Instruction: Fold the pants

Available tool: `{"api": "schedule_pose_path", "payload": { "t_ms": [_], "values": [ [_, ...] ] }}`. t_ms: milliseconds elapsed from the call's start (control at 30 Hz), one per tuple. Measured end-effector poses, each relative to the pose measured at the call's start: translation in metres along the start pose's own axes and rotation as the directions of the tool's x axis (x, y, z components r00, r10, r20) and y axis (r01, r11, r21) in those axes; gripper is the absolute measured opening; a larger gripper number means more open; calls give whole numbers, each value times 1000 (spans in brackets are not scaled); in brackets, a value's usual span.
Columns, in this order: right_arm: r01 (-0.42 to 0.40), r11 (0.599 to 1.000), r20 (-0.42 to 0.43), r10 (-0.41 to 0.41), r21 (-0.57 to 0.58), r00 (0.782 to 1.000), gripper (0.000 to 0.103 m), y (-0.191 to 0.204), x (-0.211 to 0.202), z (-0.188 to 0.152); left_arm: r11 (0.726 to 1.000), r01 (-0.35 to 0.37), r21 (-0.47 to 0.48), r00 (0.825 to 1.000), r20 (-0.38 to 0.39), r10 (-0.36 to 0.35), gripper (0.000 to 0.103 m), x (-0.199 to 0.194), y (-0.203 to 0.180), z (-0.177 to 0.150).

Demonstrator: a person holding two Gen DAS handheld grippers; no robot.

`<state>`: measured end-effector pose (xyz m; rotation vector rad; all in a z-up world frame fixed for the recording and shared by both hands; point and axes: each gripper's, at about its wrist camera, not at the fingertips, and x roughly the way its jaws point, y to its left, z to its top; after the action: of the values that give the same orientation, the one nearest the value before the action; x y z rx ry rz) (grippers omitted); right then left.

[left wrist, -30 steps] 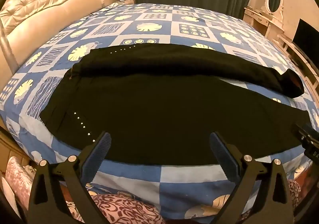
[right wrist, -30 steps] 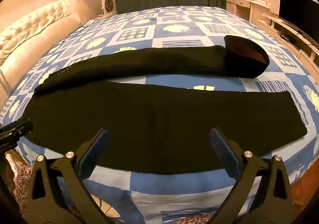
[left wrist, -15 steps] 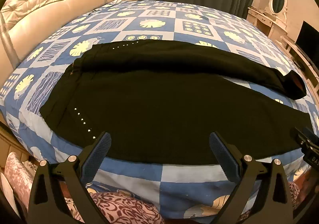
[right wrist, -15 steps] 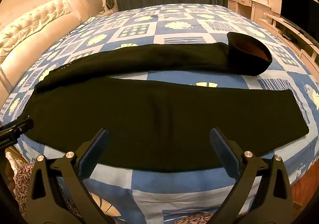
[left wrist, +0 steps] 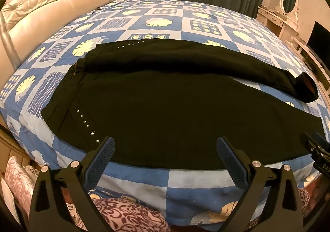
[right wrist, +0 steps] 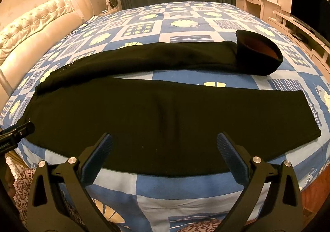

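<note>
Black pants [left wrist: 175, 108] lie flat across the bed [left wrist: 144, 178], near its front edge, waist toward the left edge by the headboard [left wrist: 51, 11], legs running right. The far leg ends in a turned-up cuff [right wrist: 257, 52] toward the right edge. The left gripper [left wrist: 165, 159] and right gripper [right wrist: 165, 155] hover over the front edge, jaws spread wide, holding nothing.

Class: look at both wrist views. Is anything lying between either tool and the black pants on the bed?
Nothing visible. The left tool and right tool both hang open at the near edge of the pants, with only bare bedspread between.
</note>
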<state>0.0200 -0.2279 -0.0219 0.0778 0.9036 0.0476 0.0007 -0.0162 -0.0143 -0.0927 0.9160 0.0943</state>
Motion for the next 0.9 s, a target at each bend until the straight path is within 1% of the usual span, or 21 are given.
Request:
{"api": "schedule_pose_path", "payload": {
  "t_ms": [433,900],
  "values": [
    [1,1000,-7,-1,-1,1000,101,1,1,-2,1000,2,-7,1000,3,-2,98,0,2,2],
    [-2,1000,-40,1,-10,999,101,6,6,-4,1000,4,-10,1000,2,-4,98,-3,1,3]
  ]
}}
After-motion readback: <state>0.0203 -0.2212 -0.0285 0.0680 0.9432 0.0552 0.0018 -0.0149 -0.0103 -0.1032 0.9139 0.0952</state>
